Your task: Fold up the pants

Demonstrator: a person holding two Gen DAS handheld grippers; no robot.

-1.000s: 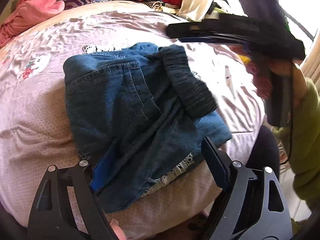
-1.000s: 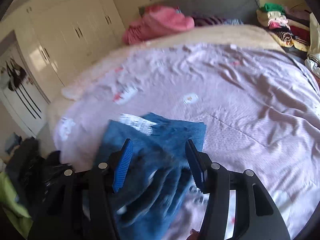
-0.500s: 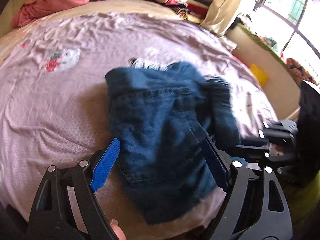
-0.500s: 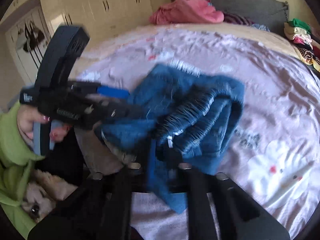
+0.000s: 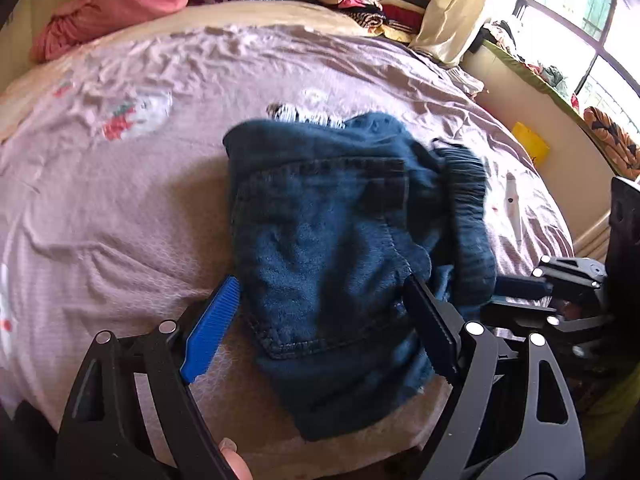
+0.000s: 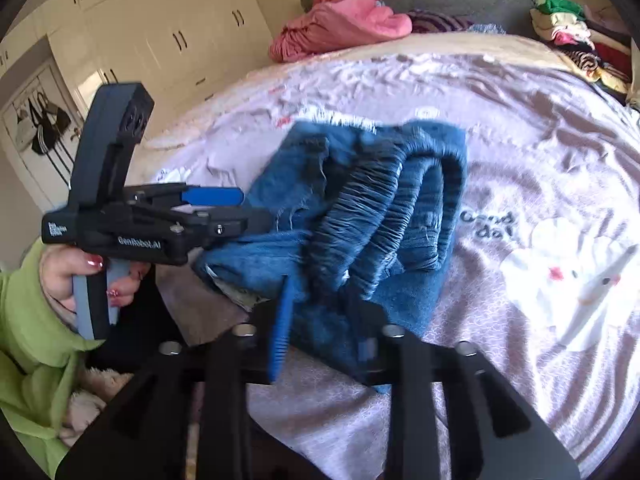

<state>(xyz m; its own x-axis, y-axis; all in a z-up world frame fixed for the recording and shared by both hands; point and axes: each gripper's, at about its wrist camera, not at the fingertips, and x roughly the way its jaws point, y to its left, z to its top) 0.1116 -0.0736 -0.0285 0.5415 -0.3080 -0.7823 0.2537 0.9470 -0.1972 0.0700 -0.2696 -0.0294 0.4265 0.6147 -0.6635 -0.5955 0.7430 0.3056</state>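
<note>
Dark blue denim pants point(image 5: 320, 240) lie folded in a bundle on the pink bedsheet point(image 5: 120, 208), elastic waistband point(image 6: 384, 208) doubled up on their right side. My left gripper point(image 5: 320, 284) hovers open over the bundle's near edge; the right wrist view shows this left gripper point(image 6: 252, 208) at the pants' point(image 6: 432, 288) left edge, held by a hand. My right gripper point(image 6: 320, 296) has the near end of the waistband between its jaws, which are opening. The right gripper point(image 5: 494, 298) also shows at the pants' right edge.
A pink heap point(image 5: 108, 8) and stacked folded clothes point(image 5: 368, 0) lie at the bed's head. A white pen-like thing point(image 5: 512, 208) rests on the sheet right of the pants. A green sleeve point(image 6: 28, 320) is at the bed's near edge, white wardrobes point(image 6: 168, 40) behind.
The right gripper came down beside the pants, shut on the waistband end, and its jaws have since parted. The left gripper's pad came off the denim and the view shifted.
</note>
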